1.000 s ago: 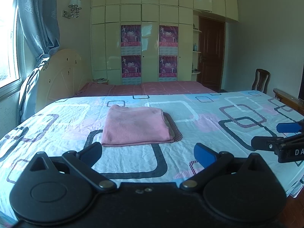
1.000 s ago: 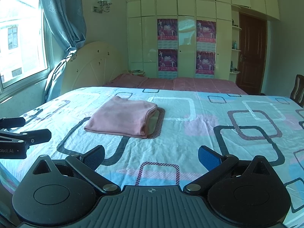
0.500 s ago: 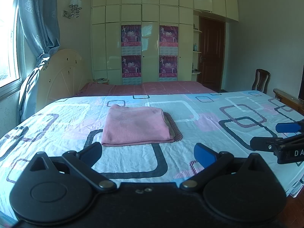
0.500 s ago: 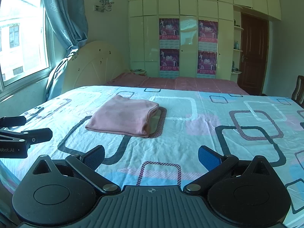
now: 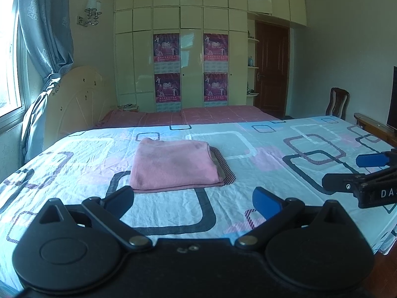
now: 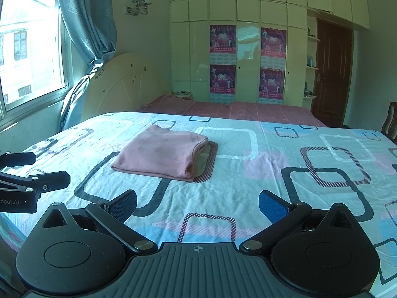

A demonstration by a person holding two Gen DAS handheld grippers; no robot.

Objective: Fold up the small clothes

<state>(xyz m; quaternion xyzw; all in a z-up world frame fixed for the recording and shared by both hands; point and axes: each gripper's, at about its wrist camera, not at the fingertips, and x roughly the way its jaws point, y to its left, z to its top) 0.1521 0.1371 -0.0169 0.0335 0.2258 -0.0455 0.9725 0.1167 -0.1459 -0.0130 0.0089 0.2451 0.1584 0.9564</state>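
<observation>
Both tongs (image 5: 193,202) (image 6: 197,204) gape empty, short of folded pink garment (image 5: 175,165).

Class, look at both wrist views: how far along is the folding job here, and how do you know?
Done: the pink garment lies folded in a flat rectangle on the bedspread. In hand: nothing; the left hand-held gripper and the right hand-held gripper are both open and short of the cloth. Left: no unfolded clothes are visible, so the fold looks finished.
</observation>
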